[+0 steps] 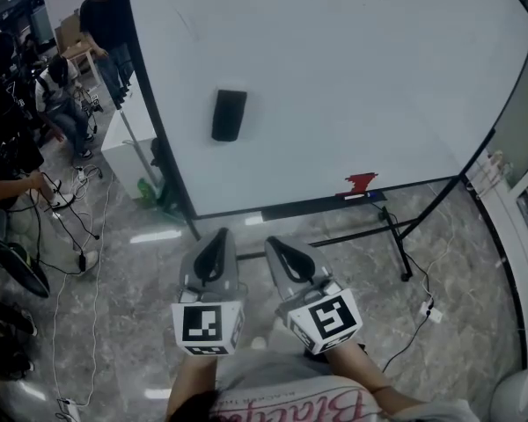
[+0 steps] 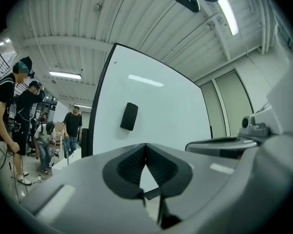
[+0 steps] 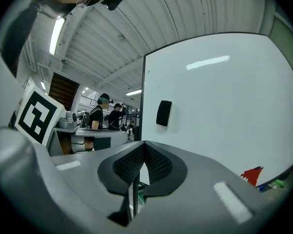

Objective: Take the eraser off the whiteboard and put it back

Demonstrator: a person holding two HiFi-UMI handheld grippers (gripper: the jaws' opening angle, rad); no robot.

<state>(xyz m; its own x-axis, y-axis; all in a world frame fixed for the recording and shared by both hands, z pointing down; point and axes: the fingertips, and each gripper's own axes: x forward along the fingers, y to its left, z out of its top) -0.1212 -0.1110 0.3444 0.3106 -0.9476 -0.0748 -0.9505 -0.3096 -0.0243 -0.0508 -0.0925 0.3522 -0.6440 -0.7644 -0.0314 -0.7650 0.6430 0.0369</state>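
Observation:
A black eraser [image 1: 229, 114] sticks upright on the white whiteboard [image 1: 352, 69]; it also shows as the eraser [image 2: 129, 116] and the eraser [image 3: 163, 113] in the gripper views. Both grippers hang well short of the board, low in the head view. My left gripper [image 1: 216, 237] is shut with nothing between its pads. My right gripper [image 1: 277, 244] is beside it, its jaws together and empty too. The left gripper [image 2: 145, 146] and the right gripper [image 3: 144, 145] both point toward the board, below the eraser.
A red object [image 1: 361, 182] sits on the board's tray at lower right. The stand's black legs [image 1: 396, 236] and cables [image 1: 70, 227] lie on the marble floor. Several people [image 1: 106, 25] stand and sit at the left.

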